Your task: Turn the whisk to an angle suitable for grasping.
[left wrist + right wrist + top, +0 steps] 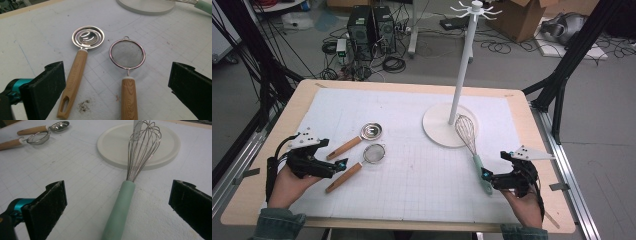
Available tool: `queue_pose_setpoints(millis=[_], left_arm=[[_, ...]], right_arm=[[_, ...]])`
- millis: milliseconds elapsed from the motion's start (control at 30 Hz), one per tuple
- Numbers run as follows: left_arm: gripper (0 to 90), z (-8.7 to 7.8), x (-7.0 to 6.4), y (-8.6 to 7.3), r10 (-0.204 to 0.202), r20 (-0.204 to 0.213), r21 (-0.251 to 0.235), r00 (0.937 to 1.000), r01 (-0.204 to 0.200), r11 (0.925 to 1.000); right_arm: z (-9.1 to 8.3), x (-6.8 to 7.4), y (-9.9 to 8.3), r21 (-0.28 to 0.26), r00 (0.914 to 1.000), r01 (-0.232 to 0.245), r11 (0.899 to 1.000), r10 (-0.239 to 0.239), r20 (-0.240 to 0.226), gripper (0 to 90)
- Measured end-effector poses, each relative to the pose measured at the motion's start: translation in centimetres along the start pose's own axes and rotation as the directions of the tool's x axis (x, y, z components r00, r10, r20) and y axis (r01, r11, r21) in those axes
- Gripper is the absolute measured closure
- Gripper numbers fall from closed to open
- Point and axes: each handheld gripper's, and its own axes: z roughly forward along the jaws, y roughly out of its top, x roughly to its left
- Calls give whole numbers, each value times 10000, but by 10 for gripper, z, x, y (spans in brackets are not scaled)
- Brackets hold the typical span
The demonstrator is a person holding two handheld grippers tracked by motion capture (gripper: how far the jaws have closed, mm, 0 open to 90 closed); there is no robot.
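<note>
Here the right gripper (486,174) sits at the near right of the table with its jaws spread wide, holding nothing, and the whisk (472,145) lies straight ahead of it. In the right gripper view the whisk's mint-green handle (117,212) runs up between the two black jaws, so its long axis points away from the gripper toward the far side, and the wire head rests on the edge of the white round base (165,147) of the hook stand (466,60). That overlap is the one thing to mind: the stand's pole rises just beyond the wires.

The left gripper (343,164), at the near left, is likewise released and empty. Ahead of it lie two wooden-handled tools side by side, the egg separator (87,38) on the left and the small mesh strainer (127,53) on the right, handles pointing back toward it. The strainer's handle (129,98) lies between its jaws and is the nearer. Each hand is nearest its own tools; the mat between them is bare.
</note>
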Motion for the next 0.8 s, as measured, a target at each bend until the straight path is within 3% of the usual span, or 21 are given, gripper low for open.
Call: queue_pose_setpoints(millis=[400, 800], left_arm=[[18, 1, 1, 0, -43, -9, -9, 10000, 43, 10000], [18, 1, 1, -2, 1, 50, 25, 10000, -1, 10000]], right_arm=[[0, -3, 1, -34, 9990, -311, 9995, 312, 317, 10], [12, -11, 14, 661, 9986, -465, 9967, 446, 298, 14]])
